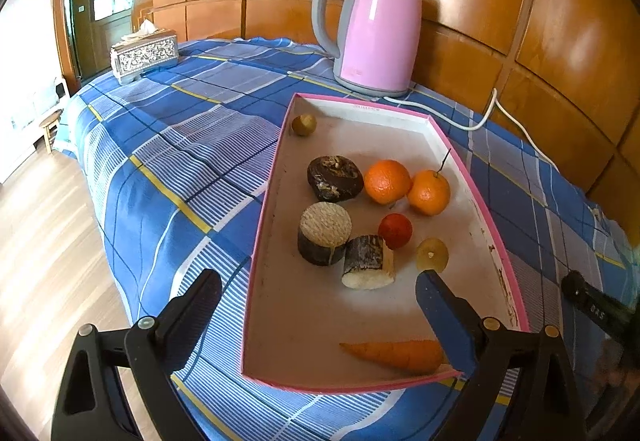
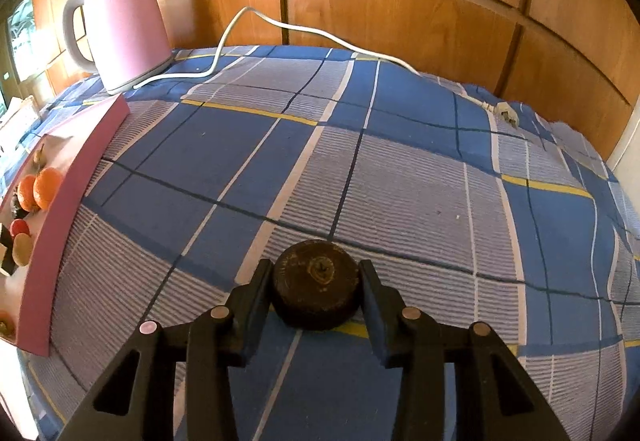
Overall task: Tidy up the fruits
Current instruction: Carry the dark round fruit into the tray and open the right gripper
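Note:
A pink-rimmed tray on the blue checked cloth holds two oranges, a small red fruit, a yellowish fruit, another at the far corner, three dark cut chunks and a carrot. My left gripper is open above the tray's near end, holding nothing. My right gripper is shut on a dark round chunk just above the cloth, right of the tray.
A pink kettle stands behind the tray, its white cord trailing across the cloth to a plug. A tissue box sits at the far left. Wooden panels back the table.

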The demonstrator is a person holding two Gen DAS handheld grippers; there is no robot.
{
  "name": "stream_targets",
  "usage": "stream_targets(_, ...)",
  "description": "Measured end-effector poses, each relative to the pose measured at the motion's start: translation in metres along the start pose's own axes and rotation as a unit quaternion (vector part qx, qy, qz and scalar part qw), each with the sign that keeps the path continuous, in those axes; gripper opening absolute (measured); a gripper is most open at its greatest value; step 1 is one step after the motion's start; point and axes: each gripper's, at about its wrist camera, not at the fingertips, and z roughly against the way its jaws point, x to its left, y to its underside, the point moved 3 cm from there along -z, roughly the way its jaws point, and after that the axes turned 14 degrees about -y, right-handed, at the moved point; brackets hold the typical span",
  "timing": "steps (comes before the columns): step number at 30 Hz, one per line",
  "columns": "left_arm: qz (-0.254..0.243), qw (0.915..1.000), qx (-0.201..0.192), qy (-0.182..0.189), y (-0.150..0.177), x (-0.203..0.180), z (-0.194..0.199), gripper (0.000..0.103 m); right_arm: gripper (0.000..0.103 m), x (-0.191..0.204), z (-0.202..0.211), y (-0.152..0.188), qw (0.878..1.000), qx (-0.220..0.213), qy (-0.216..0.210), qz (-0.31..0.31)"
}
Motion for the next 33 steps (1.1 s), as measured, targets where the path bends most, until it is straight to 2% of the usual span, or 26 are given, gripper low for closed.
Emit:
stream_targets(4, 0.003, 1.0000, -0.001, -0.003, -0.001, 0.002, 0.001, 0.098, 0.042, 0.012, 0.005, 0.003, 0.999, 0.010, -0.037, -0.009)
stream_targets(12, 0.003, 0.9999, -0.011, -0.005, -0.008, 0.006, 0.004, 0.098, 0.042, 0.062, 0.019, -0.002, 0.994, 0.012, -0.110, 0.022)
stream_targets(19, 0.002, 0.9999, -0.012, -0.002, -0.009, 0.008, 0.003, 0.098, 0.042, 0.115, 0.022, -0.019, 0.983, 0.020, -0.169, 0.067)
stream_targets(25, 0.009, 0.9998, -0.016, 0.004, -0.014, 0.011, 0.003, 0.098, 0.042, 0.159, 0.011, -0.033, 0.970, 0.044, -0.212, 0.106)
stream_targets(33, 0.008, 0.9997, -0.017, 0.012, -0.016, 0.011, 0.003, 0.098, 0.042, 0.201, -0.017, -0.069, 0.967, 0.043, -0.214, 0.128)
